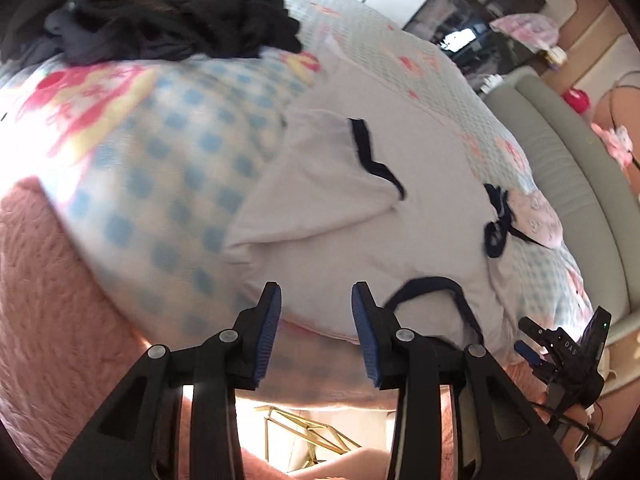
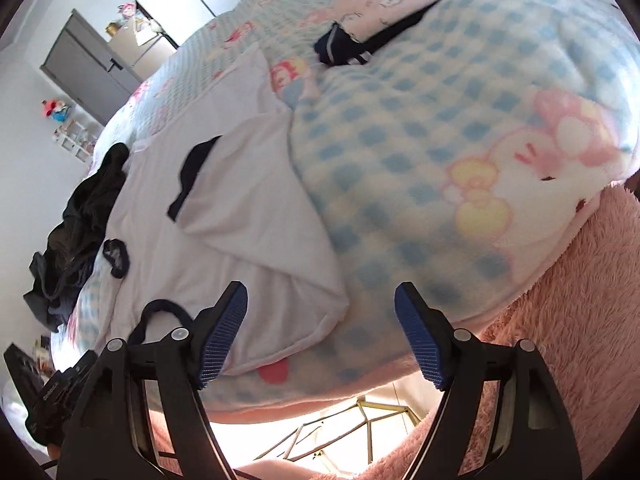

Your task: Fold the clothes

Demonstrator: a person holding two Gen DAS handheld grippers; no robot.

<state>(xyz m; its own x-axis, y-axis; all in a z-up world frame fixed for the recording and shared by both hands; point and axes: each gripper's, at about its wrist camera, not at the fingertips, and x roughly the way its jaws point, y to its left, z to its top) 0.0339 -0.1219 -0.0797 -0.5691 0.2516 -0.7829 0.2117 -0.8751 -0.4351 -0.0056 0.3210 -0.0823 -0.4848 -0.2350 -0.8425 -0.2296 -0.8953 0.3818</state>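
Note:
A white garment with dark navy trim (image 1: pixel 344 232) lies spread on the checked bedspread, one sleeve folded in over the body; it also shows in the right wrist view (image 2: pixel 248 216). My left gripper (image 1: pixel 316 312) is open and empty, hovering just short of the garment's near hem. My right gripper (image 2: pixel 320 320) is open and empty above the garment's near corner; it also appears in the left wrist view (image 1: pixel 560 352) at the lower right. A dark navy neckline loop (image 1: pixel 424 292) lies by the hem.
A pile of black clothes (image 1: pixel 168 16) sits at the far side of the bed, also seen in the right wrist view (image 2: pixel 80 216). A pink fluffy blanket (image 2: pixel 580 300) hangs over the bed edge. A grey padded bed frame (image 1: pixel 568 168) runs along the right.

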